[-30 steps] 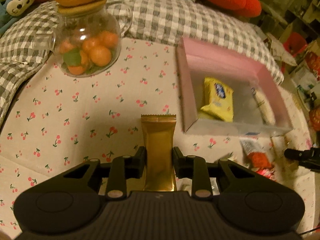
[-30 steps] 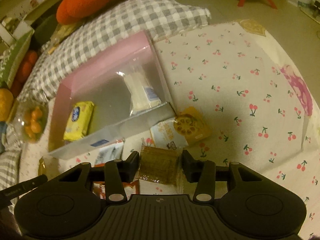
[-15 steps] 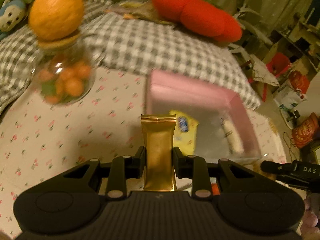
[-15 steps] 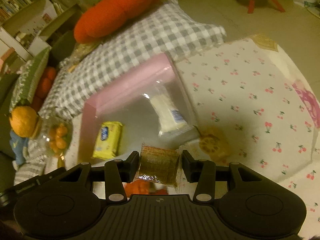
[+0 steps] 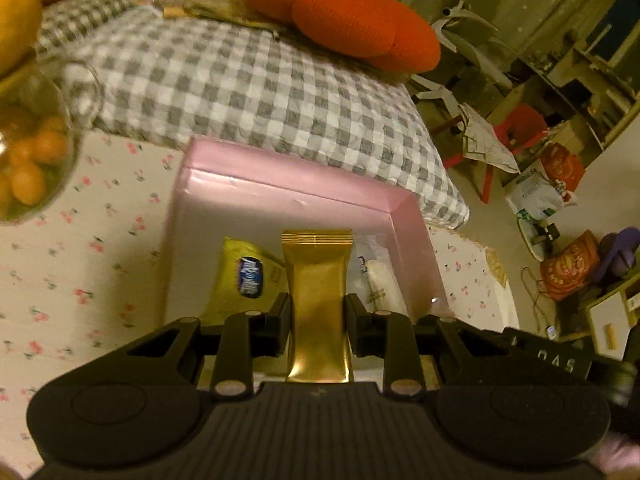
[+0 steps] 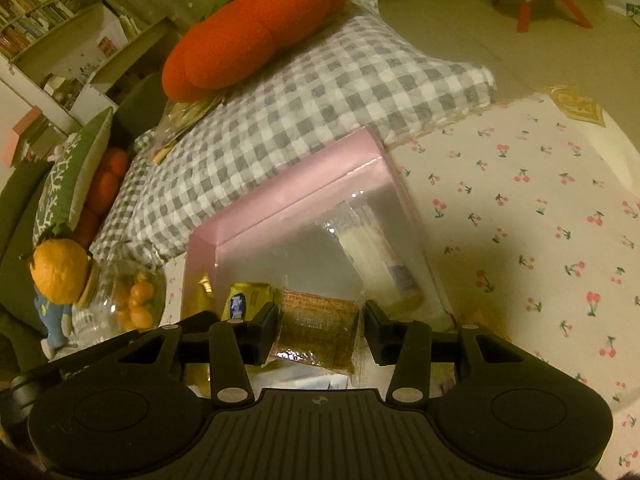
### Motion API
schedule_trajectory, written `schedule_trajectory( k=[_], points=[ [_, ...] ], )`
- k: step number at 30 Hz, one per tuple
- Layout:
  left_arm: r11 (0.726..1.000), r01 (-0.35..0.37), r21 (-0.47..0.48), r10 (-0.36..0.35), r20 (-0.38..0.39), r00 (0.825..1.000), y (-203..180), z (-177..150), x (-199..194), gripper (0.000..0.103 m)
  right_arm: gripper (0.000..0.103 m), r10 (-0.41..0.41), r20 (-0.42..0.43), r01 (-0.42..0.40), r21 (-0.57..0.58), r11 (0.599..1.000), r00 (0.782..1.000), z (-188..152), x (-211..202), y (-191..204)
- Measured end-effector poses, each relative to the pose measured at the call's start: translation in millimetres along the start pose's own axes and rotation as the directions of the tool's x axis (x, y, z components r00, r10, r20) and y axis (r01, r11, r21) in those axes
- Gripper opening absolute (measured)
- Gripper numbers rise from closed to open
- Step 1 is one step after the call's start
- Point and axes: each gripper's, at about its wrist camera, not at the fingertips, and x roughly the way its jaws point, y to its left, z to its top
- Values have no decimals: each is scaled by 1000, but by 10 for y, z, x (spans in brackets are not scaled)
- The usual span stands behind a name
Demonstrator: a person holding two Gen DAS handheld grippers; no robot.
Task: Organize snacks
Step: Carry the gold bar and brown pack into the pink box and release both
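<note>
The left claw (image 5: pixel 318 312) is pressing its two fingers against the sides of a gold snack packet (image 5: pixel 318 280), which is standing upright between them, and it is holding this packet over the near part of the pink box (image 5: pixel 280 184). The right claw (image 6: pixel 320 322) is gripping a square clear packet with brown snack inside (image 6: pixel 316 330) in the same way, its fingers closed on both edges, and this packet is hanging over the near edge of the pink box (image 6: pixel 304 176) too. Inside the box, a yellow packet with a blue label (image 5: pixel 244 276) is lying at the left of the gold packet, and a long clear packet with something white inside (image 5: pixel 378 276) is lying at the right, near the right wall of the box. In the right wrist view the same yellow packet (image 6: pixel 246 300) is showing just behind the left finger, and the long clear packet (image 6: pixel 376 248) is lying along the right wall. The box is resting on a cloth with small cherry print (image 6: pixel 540 220). At the left of the box a glass jar with small orange fruits (image 6: pixel 132 300) is standing, with an orange ball-shaped lid (image 6: pixel 60 272) on it. Behind the box a grey checked pillow (image 5: pixel 248 92) is lying, and on its far side an orange plush cushion (image 5: pixel 340 12) is resting.
</note>
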Motion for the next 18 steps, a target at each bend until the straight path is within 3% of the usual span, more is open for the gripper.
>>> schedule_trajectory(
  k=[13,15,18],
  points=[
    [992,11,-125,-11,-4,1000,177,11,299,26,46,-29,5,29,-33,999,1000,38,259,-83],
    [992,-2,-124,3,6,1000,194,3,296,19,46,-32,8,32,-27,999,999,39,268,-102],
    [991,-7,-133,10,16,1000,215,-10,320,19,46,-36,10,36,-26,999,999,44,285,-113]
  ],
)
